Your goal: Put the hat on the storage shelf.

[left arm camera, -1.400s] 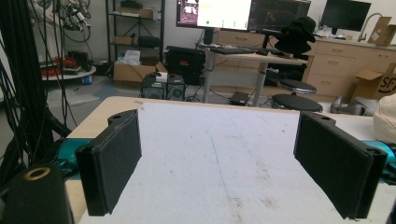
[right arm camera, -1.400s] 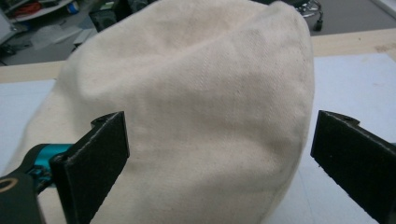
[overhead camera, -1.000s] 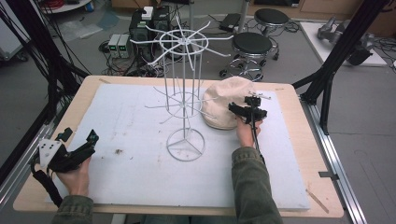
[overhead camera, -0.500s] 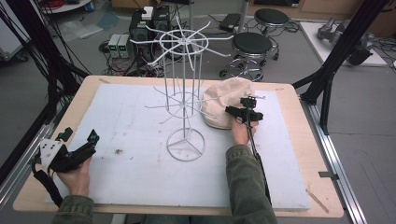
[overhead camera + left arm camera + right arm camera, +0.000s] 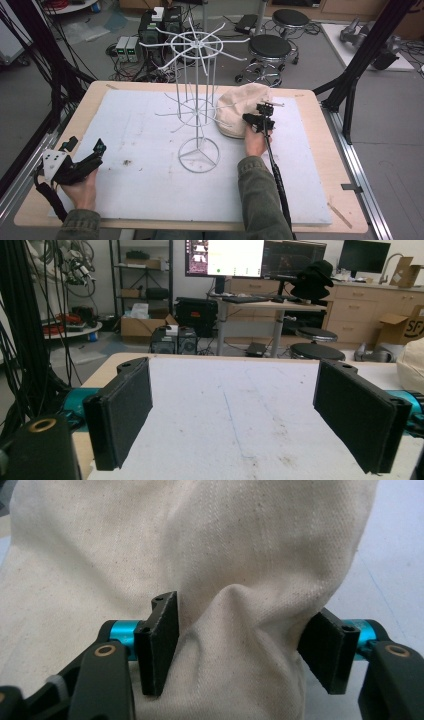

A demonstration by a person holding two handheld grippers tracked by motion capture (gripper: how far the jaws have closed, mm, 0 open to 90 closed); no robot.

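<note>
The left hand-held gripper [image 5: 92, 155] rested near the desk's [image 5: 320, 115] front edge, jaws wide apart on nothing. Farther back, beside the white wire rack [image 5: 197, 107], the right hand-held gripper [image 5: 245, 645] had just been closing, pinching a fold of the cream canvas hat [image 5: 210, 555], whose far side was hidden.

Wire stand [image 5: 197, 102] mid-mat [image 5: 125, 190], cloth hat [image 5: 240, 112] just right of it, stools [image 5: 270, 47] behind table [image 5: 310, 97]

A cream, plain-weave hat [image 5: 239, 112] lies on a white mat [image 5: 150, 150] speckled with dark marks over a pale wood table [image 5: 320, 150], a white wire rack [image 5: 197, 100] at its 9 o'clock, between black gripper pads [image 5: 160, 645] on turquoise mounts.
</note>
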